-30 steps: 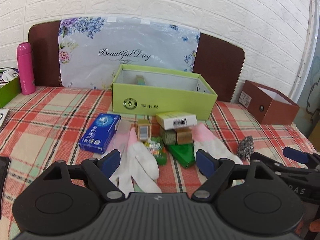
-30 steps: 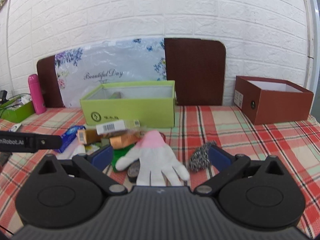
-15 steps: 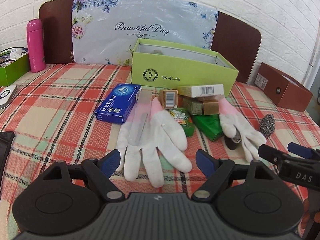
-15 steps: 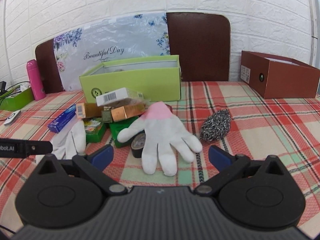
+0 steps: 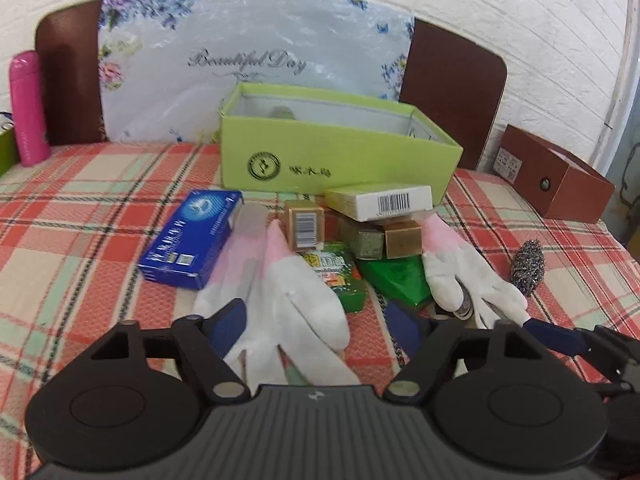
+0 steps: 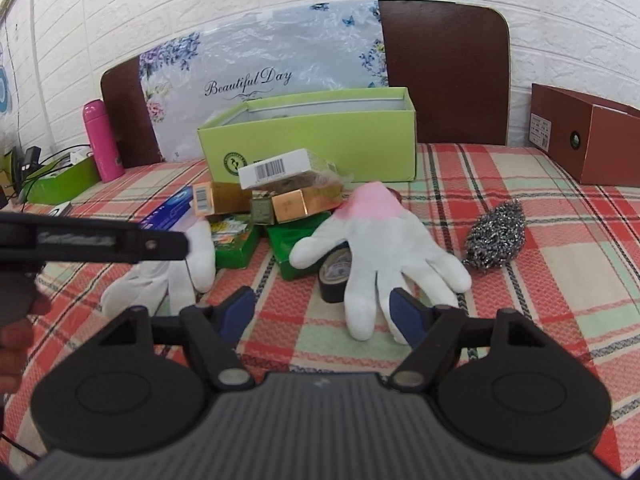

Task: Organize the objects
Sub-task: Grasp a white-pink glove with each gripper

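Observation:
A pile lies in front of an open lime-green box (image 5: 340,156), which also shows in the right wrist view (image 6: 316,144). It holds a blue box (image 5: 192,244), small gold and green cartons, a white barcode box (image 5: 380,200) and two white gloves with pink cuffs. My left gripper (image 5: 316,326) is open with its fingers either side of the left glove (image 5: 288,292). My right gripper (image 6: 324,314) is open, its right finger at the fingertips of the right glove (image 6: 384,248). A roll of black tape (image 6: 334,272) lies half under that glove.
A steel-wool scourer (image 6: 496,236) lies right of the right glove. A brown box (image 6: 588,132) stands at the far right, a pink bottle (image 6: 100,140) at the far left by a green tray (image 6: 60,180). A floral board leans on the wall behind.
Both grippers moved forward and down to the gloves. The left glove now lies between the left fingers, and the right glove's fingertips reach the right gripper.

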A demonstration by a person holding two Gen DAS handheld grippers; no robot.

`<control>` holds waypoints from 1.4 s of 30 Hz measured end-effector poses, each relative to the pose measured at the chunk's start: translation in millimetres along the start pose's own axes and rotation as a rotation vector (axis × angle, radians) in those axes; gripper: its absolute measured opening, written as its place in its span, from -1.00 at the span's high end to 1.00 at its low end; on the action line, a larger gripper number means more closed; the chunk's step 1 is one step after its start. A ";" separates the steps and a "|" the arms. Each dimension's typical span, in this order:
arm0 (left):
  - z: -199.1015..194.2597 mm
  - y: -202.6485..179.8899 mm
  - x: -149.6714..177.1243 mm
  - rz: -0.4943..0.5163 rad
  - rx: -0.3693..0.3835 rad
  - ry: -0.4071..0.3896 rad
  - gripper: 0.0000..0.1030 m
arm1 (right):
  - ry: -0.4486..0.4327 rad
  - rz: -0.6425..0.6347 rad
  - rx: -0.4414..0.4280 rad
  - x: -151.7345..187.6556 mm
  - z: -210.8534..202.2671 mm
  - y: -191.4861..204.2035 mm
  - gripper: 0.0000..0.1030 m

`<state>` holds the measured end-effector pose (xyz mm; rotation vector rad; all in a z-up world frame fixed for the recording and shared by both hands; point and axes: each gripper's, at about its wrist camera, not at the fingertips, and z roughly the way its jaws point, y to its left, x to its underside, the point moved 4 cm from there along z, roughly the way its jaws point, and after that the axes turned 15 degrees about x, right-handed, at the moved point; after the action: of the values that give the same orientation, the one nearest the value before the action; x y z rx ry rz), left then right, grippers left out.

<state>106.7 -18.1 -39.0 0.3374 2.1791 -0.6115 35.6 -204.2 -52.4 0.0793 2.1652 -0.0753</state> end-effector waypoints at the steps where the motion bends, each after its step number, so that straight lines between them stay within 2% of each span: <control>1: 6.9 1.7 -0.4 -0.008 0.008 0.016 -0.34 | -0.003 -0.004 0.003 -0.4 0.1 0.5 -0.42; 2: 12.5 3.6 -0.2 -0.015 0.009 0.025 -0.31 | -0.007 -0.006 0.008 -1.1 0.2 0.2 -0.42; 3: 17.3 6.0 0.7 -0.023 0.002 0.035 -0.13 | -0.010 -0.006 0.013 -2.2 1.2 -0.8 -0.42; 4: 21.8 9.1 1.9 -0.036 -0.003 0.051 0.14 | -0.009 -0.004 0.018 -3.6 2.5 -1.8 -0.42; 5: 24.9 12.5 3.5 -0.053 0.005 0.066 0.28 | -0.008 -0.001 0.025 -5.0 4.2 -2.9 -0.42; 11: 4.5 14.5 14.2 -0.063 0.058 0.056 0.92 | -0.009 0.025 0.049 -18.2 22.1 -8.2 -0.42; 15: -18.3 9.4 25.9 -0.069 0.142 0.064 0.94 | 0.005 0.029 0.046 -27.3 43.8 -4.8 -0.42; 17: -21.8 5.3 28.7 -0.040 0.100 0.073 0.94 | 0.014 0.039 0.048 -31.5 55.7 -3.0 -0.42; 19: -20.6 6.0 25.5 -0.032 0.066 0.047 0.93 | 0.035 0.051 0.039 -34.5 68.8 -1.7 -0.42; 20: -18.8 8.3 22.2 -0.042 0.042 0.025 0.87 | 0.052 0.053 0.033 -35.4 75.0 -0.4 -0.39; 21: -16.3 10.1 19.0 -0.052 0.017 0.010 0.65 | 0.063 0.058 0.025 -35.3 79.2 0.3 -0.14; 22: -12.3 12.6 14.0 -0.063 -0.005 -0.004 0.31 | 0.074 0.062 0.009 -34.7 81.4 0.8 0.20; 23: -8.3 14.3 9.9 -0.068 -0.014 -0.014 0.13 | 0.074 0.072 0.000 -34.2 80.6 0.0 0.28; 24: -4.0 14.6 6.7 -0.066 -0.019 -0.026 -0.16 | 0.060 0.079 0.003 -34.0 77.3 -1.4 0.47; 25: 1.1 14.5 3.7 -0.055 -0.023 -0.036 -0.21 | 0.046 0.071 0.007 -33.6 73.9 -2.1 0.75; 26: 7.2 14.0 1.3 -0.044 -0.031 -0.032 -0.21 | 0.030 0.065 0.011 -32.9 69.9 -3.1 0.83; 29: 23.2 17.6 -2.8 -0.056 -0.035 -0.002 -0.15 | -0.010 0.080 0.001 -33.8 55.0 -9.9 0.88; 31: 30.0 20.3 -1.9 -0.065 -0.006 0.035 0.54 | -0.033 0.092 -0.010 -35.8 42.6 -13.7 0.89; 32: 31.7 23.2 -0.2 -0.084 -0.003 0.057 0.67 | -0.043 0.093 -0.020 -36.5 35.9 -15.0 0.89; 33: 29.8 25.3 1.8 -0.091 -0.009 0.060 0.89 | -0.053 0.091 -0.031 -36.8 28.6 -16.1 0.89; 35: 17.8 28.0 5.8 -0.097 0.008 0.058 0.90 | -0.071 0.073 -0.054 -36.3 13.4 -17.0 0.89; 38: -14.7 25.1 14.0 -0.100 0.087 0.053 0.91 | -0.071 0.036 -0.083 -28.8 -7.5 -17.6 0.89; 40: -37.1 20.5 22.2 -0.075 0.139 0.063 0.91 | -0.039 0.014 -0.118 -18.3 -16.6 -16.2 0.89; 42: -49.9 15.8 32.5 -0.043 0.146 0.092 0.90 | 0.009 -0.024 -0.136 -5.3 -18.4 -12.4 0.84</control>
<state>60.8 22.9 -42.5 0.4034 2.2395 -0.7961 22.4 -215.1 -37.4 -0.0244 2.1740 0.0586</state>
